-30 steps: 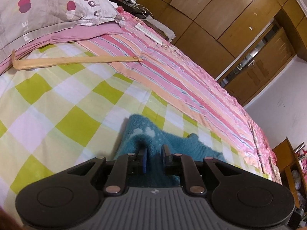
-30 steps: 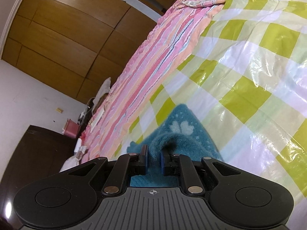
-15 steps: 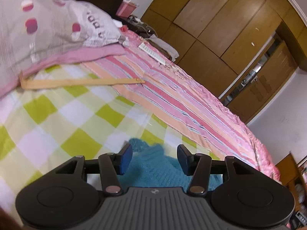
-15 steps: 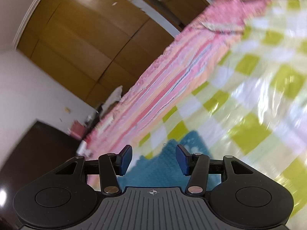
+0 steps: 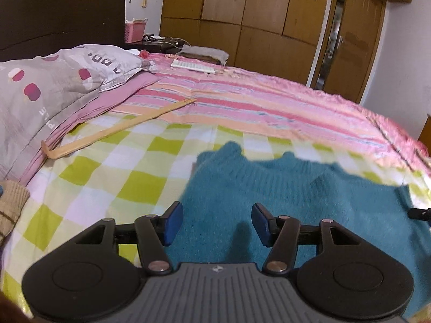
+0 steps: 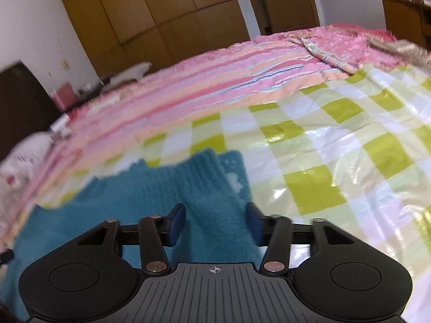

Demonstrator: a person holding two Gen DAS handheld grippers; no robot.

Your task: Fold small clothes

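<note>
A small teal knitted sweater [image 5: 269,188] lies spread on the green-and-white checked sheet [image 5: 113,177] of a bed. My left gripper [image 5: 216,223] is open and empty, raised over the sweater's left part. In the right wrist view the sweater [image 6: 161,196] shows a white paw pattern near its right edge, with a folded sleeve on top. My right gripper [image 6: 215,223] is open and empty over that right side. A dark tip of the other gripper shows at the right edge of the left wrist view [image 5: 420,212].
A grey pillow [image 5: 45,94] and a long wooden stick [image 5: 115,129] lie at the left. A beige knitted garment [image 5: 10,210] sits at the left edge. A pink striped quilt [image 5: 256,105] covers the far half of the bed. Wooden wardrobes [image 5: 256,21] stand behind.
Both grippers were shut on the sweater's edges a second ago. They opened, let the sweater go, and lifted back and levelled out; the sweater now lies flat.
</note>
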